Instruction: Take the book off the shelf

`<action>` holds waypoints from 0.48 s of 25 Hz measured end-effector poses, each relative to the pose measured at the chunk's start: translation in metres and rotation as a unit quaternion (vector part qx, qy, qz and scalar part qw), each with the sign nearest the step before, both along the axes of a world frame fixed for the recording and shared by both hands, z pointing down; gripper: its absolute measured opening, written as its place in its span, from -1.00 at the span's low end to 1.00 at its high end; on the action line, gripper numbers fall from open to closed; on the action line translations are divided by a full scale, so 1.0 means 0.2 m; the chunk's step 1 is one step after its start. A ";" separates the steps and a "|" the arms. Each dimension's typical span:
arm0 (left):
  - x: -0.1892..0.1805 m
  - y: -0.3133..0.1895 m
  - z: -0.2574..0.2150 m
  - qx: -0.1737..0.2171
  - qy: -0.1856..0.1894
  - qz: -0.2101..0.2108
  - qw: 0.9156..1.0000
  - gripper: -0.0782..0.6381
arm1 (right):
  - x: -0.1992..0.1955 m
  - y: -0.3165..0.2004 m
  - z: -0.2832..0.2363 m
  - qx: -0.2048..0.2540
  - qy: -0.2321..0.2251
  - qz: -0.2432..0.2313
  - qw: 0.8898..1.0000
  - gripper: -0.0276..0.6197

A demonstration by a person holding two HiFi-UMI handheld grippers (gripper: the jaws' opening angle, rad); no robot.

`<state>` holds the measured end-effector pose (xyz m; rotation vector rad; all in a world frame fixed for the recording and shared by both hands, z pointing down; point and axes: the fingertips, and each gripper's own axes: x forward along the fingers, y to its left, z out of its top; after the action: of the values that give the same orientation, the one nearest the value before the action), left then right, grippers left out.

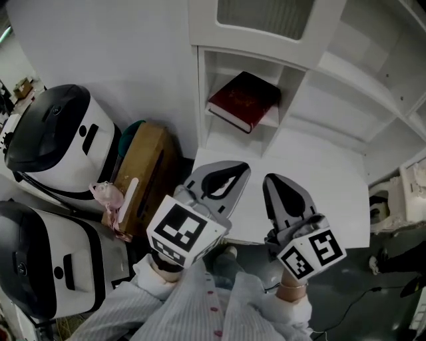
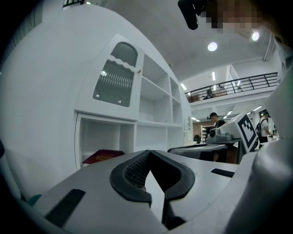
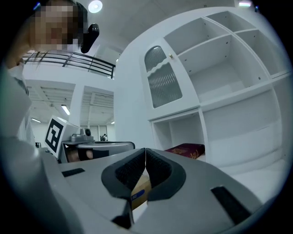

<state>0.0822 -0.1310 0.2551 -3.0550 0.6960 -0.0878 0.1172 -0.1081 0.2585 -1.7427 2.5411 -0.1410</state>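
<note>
Dark red book (image 1: 243, 100) lies flat and askew in the lower left cubby of the white shelf (image 1: 333, 73), well apart from both claws.
Left claw (image 2: 147, 153) and right claw (image 3: 145, 150) are each pressed together with nothing pinched, side by side at the near edge of the white bench (image 1: 313, 193) below the cubby. A brown cardboard box (image 1: 143, 166) and black-and-white machines (image 1: 56, 140) crowd the shelf's left side; a ribbed-glass door (image 1: 266, 16) sits just above the cubby. The left claw's view shows only a strip of the book. The cubby front is open, with room above the book.
</note>
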 end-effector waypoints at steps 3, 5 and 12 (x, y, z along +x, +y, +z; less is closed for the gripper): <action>0.08 -0.04 -0.01 0.003 -0.003 -0.018 1.000 -0.75 | 0.09 -0.05 -0.01 0.000 0.002 -0.019 1.000 -0.87; 0.12 -0.06 -0.01 0.004 -0.005 -0.029 1.000 -0.75 | 0.14 -0.08 -0.01 0.001 0.002 -0.031 1.000 -0.87; 0.23 -0.14 0.01 0.004 -0.014 -0.065 0.998 -0.75 | 0.24 -0.17 0.00 -0.002 -0.001 -0.070 0.998 -0.87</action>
<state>0.1287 -0.1584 0.2573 -2.9922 0.8891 -0.1270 0.1644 -0.1412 0.2575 -1.5635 2.6631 -0.1554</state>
